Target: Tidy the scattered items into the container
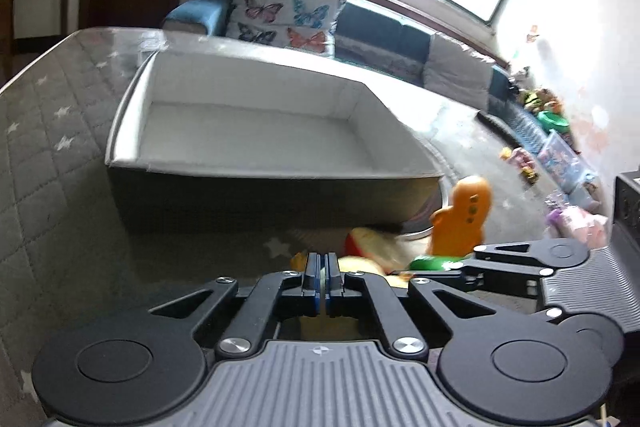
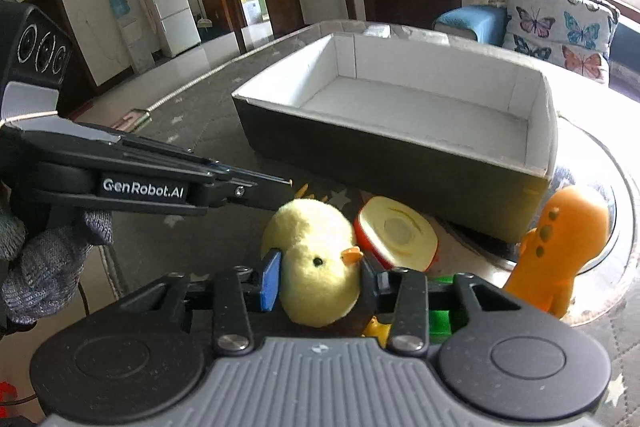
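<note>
A dark box with a white inside [image 2: 420, 115] stands on the grey star-patterned table; it holds nothing I can see, and it also shows in the left wrist view [image 1: 256, 131]. My right gripper [image 2: 320, 279] is shut on a yellow plush chick [image 2: 316, 259] just in front of the box. My left gripper [image 1: 325, 275] is shut with nothing visible between its fingers; in the right wrist view it [image 2: 276, 183] hovers beside the chick. A red and yellow apple half [image 2: 396, 231] and an orange figure [image 2: 560, 239] lie by the box's near wall.
A green piece [image 2: 440, 319] and a small yellow piece [image 2: 376, 327] lie under my right gripper. A round metal plate [image 2: 612, 207] sits under the orange figure. A sofa with butterfly cushions [image 2: 560, 23] stands beyond the table.
</note>
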